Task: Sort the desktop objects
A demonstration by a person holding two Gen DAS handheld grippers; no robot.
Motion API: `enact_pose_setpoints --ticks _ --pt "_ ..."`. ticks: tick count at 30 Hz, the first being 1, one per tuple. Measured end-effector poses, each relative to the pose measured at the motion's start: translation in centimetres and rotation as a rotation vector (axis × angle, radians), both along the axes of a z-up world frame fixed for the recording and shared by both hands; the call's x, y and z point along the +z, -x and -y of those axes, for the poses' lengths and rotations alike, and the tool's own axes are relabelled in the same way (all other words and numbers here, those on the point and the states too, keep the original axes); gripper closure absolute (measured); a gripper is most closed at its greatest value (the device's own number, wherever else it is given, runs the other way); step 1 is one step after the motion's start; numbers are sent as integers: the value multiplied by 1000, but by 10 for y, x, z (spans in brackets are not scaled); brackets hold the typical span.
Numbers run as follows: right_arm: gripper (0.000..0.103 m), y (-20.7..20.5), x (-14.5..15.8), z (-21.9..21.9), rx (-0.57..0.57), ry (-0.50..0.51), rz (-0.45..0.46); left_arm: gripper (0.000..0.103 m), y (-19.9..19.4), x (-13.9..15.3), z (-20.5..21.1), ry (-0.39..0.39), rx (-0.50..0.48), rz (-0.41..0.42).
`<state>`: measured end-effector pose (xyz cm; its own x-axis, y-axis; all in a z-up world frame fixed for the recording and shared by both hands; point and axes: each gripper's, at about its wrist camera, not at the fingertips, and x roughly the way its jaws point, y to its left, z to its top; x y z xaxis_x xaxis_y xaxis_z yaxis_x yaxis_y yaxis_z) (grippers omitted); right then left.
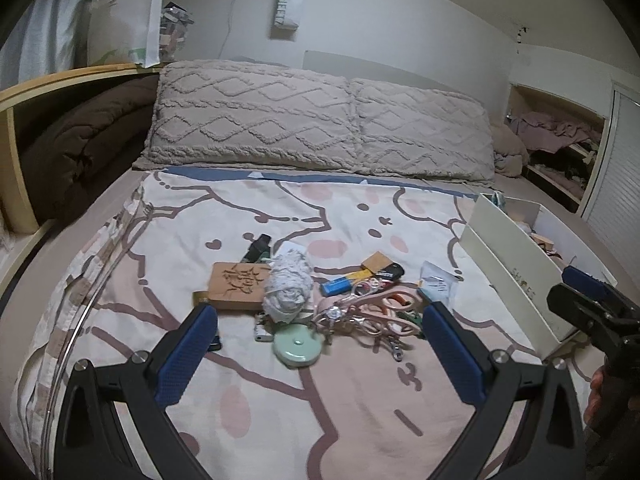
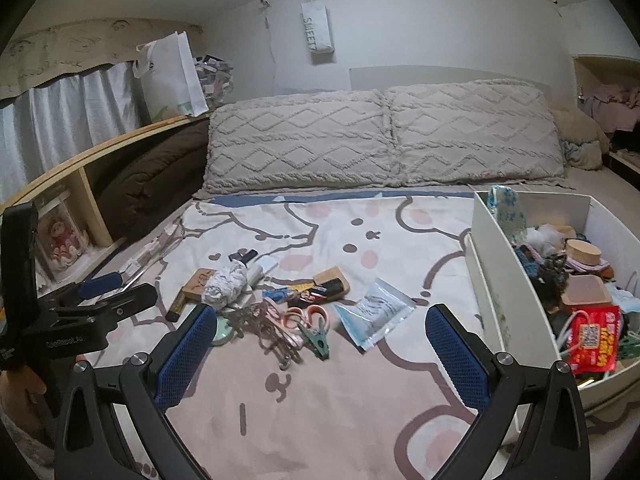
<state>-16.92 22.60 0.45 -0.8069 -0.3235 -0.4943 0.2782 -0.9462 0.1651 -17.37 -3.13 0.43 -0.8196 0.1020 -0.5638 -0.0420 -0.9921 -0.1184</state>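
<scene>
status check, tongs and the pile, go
Left tongs open, empty, over the pile. Right tongs open, empty. White box to the right, already part filled. Nothing blocking.

Two tufted beige pillows [image 1: 320, 120] lean side by side against the white wall at the head of the bed, a folded brown quilt [image 1: 84, 148] fills the wooden shelf [image 1: 60, 80] beside them, and a white paper bag [image 2: 318, 28] printed SWEET hangs above

dim, flat indoor light | bluish cast | fisheye-bent edges | dark corners
</scene>
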Motion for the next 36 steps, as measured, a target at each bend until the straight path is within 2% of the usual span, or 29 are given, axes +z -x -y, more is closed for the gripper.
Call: enact_pose_setpoints --ticks 5,10,18,24,30,33,36 --pt "0 -3 -7 4 11 -17 -16 0 -4 -4 9 -5 11 -8" --pt "0 -4 -13 5 20 -20 -24 0 1 -15 15 16 21 26" --pt "0 9 -39 4 44 -13 53 0 16 -40 25 29 53 106" --pt "0 18 -61 5 14 -26 105 0 29 -56 45 -42 77 172" --pt "0 28 -81 6 8 -35 182 2 37 -65 60 -28 113 201" --pt "0 30 -89 10 16 -64 209 9 44 -71 68 -19 131 221" --pt "0 30 -96 10 6 -72 223 10 51 -80 77 -48 135 257"
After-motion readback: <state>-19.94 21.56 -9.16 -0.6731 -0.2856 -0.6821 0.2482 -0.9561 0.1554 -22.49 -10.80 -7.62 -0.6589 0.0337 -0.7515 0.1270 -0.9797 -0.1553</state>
